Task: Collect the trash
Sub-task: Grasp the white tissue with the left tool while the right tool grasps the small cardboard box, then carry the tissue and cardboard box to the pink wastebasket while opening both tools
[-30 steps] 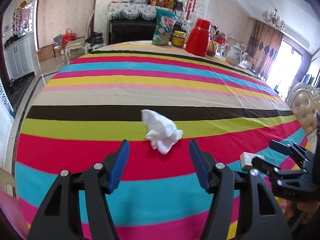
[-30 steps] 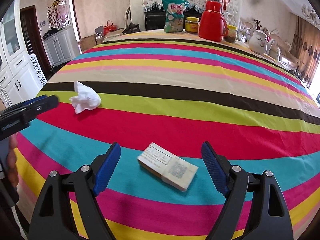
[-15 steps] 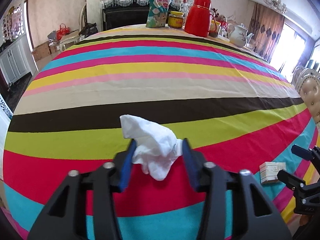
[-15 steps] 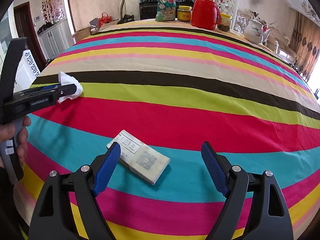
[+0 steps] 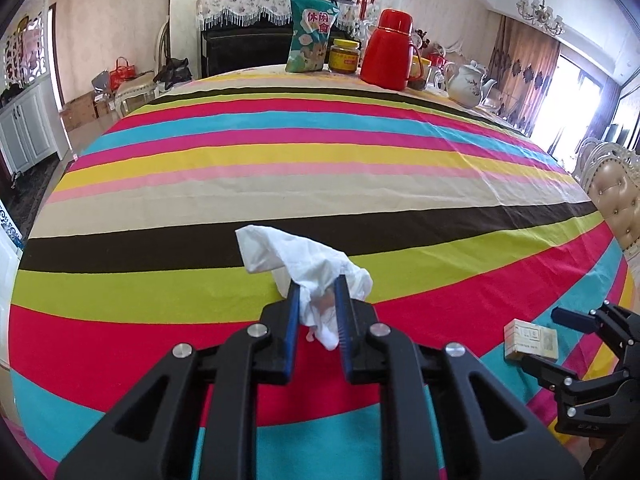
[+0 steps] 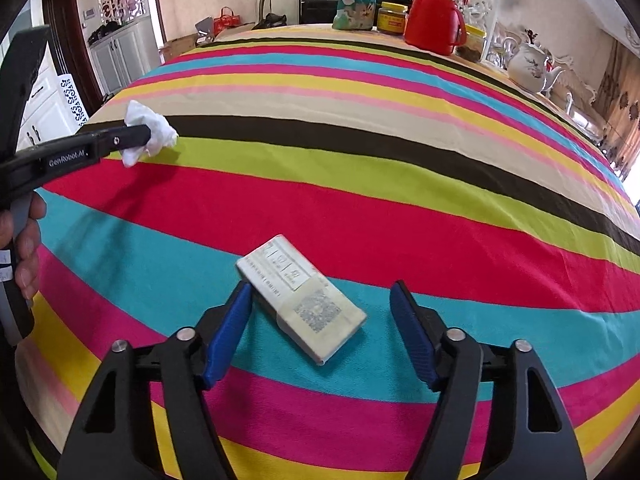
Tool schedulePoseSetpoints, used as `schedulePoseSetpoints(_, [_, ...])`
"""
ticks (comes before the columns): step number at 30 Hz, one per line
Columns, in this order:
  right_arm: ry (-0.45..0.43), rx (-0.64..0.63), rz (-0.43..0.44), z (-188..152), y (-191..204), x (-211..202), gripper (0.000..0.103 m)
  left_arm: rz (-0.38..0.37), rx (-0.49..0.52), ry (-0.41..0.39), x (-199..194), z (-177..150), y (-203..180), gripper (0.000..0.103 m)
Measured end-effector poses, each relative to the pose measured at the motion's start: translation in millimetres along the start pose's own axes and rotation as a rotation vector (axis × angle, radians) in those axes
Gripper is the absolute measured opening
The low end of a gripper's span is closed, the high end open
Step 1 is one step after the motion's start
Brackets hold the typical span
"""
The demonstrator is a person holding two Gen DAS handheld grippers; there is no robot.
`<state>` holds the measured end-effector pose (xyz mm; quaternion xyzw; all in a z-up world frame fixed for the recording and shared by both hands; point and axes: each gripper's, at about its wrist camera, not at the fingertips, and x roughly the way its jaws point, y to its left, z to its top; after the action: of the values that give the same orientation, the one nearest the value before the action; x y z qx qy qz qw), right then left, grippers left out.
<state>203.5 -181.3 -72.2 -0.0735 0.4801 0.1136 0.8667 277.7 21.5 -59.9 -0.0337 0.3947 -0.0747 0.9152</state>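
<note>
Crumpled white tissue pinched between left gripper pads; small pale box lying between spread, just-narrowing right gripper jaws.

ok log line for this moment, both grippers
left gripper: shut on tissue | right gripper: open, jaws just closing around box, no grip yet | both items on tablecloth

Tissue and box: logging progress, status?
Left gripper shut on crumpled tissue. Right gripper closing, straddling small box, not yet clamped. Nothing in the way.
</note>
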Motion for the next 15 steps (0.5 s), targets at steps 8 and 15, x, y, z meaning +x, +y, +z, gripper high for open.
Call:
schedulePoseSetpoints(8, [0.028, 0.026, 0.025, 0.5, -2.8, 5.1, 0.039, -0.009, -0.001, -0.01, -4.4, 0.0, 0.9, 0.016])
schedulePoseSetpoints(15, [0.02, 0.048, 0.03, 0.4, -3.5, 2.7, 0.032, -0.014, 0.003, -0.009, -6.2, -1.1, 1.2, 0.014])
